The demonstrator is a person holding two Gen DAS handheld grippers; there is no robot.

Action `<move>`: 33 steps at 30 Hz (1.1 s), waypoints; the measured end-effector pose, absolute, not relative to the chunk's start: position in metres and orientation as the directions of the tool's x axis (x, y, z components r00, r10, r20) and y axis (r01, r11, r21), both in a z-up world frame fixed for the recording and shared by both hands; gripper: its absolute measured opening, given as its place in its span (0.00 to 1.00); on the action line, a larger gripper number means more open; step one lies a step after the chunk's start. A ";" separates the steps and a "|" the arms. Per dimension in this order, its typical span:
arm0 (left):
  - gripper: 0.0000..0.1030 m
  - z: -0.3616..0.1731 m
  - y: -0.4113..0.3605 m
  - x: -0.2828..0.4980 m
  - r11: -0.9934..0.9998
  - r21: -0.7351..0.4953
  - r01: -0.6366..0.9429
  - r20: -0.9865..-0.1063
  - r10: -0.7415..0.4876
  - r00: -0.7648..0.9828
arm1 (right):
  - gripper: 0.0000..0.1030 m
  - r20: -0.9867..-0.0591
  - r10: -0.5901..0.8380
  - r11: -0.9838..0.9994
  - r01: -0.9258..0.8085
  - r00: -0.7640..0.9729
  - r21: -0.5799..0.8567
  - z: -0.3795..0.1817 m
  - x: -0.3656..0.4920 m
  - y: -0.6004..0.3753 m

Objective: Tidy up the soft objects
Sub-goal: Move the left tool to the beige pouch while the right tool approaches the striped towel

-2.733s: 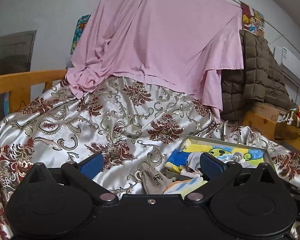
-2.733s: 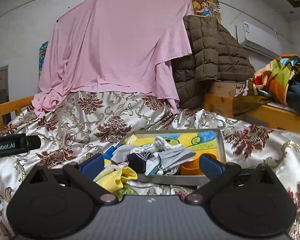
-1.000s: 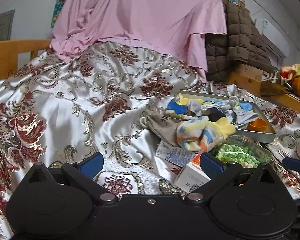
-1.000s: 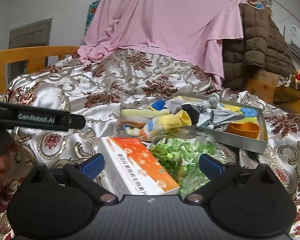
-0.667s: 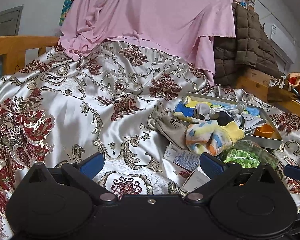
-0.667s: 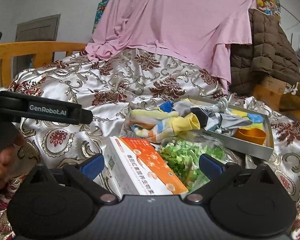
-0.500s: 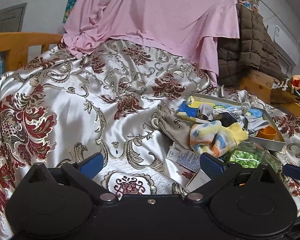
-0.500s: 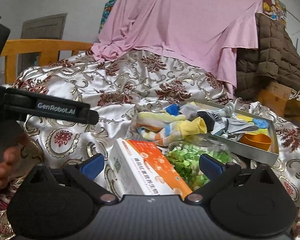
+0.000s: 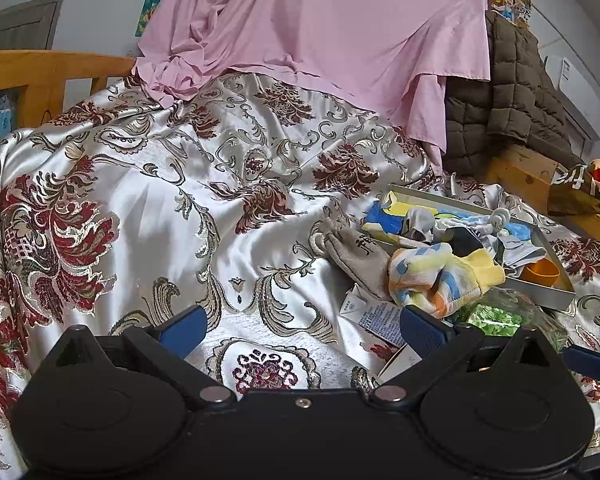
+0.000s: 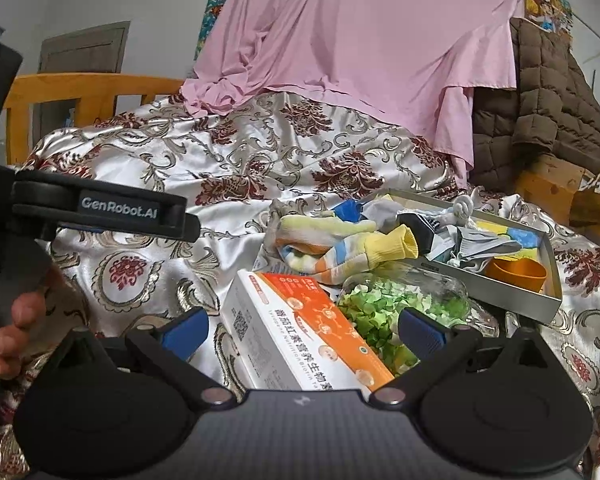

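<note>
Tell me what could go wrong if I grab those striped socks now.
The striped socks lie on the orange box and against the clear jar, so pulling them might drag either or roll the jar. The right gripper is open over the box, and closing now would likely pinch the box instead.

Soft daylight, sharp, fisheye-warped edges
</note>
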State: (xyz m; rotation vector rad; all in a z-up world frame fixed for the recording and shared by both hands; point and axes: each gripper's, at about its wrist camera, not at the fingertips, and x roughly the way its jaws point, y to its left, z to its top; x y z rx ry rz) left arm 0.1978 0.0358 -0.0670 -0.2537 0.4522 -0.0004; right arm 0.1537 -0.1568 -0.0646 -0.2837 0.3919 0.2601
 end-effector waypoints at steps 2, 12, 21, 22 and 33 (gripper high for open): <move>0.99 -0.067 0.038 0.198 0.967 -0.247 -0.061 -0.432 -0.054 0.900 | 1.00 -0.407 0.188 0.935 -0.289 0.894 -0.204 -0.064 0.157 -0.158; 0.99 -0.068 0.045 0.207 0.955 -0.280 -0.095 -0.432 -0.037 0.901 | 1.00 -0.385 0.144 0.969 -0.208 0.911 -0.130 -0.056 0.186 -0.167; 0.99 -0.071 0.053 0.224 0.932 -0.339 -0.129 -0.424 -0.029 0.905 | 1.00 -0.378 0.105 0.980 -0.160 0.920 -0.118 -0.052 0.200 -0.175; 0.99 -0.071 0.053 0.226 0.928 -0.348 -0.132 -0.424 -0.031 0.905 | 1.00 -0.377 0.102 0.980 -0.157 0.921 -0.121 -0.051 0.200 -0.175; 0.99 -0.077 0.056 0.260 0.888 -0.446 -0.112 -0.425 -0.100 0.900 | 1.00 -0.368 0.094 0.966 -0.175 0.925 -0.193 -0.038 0.212 -0.170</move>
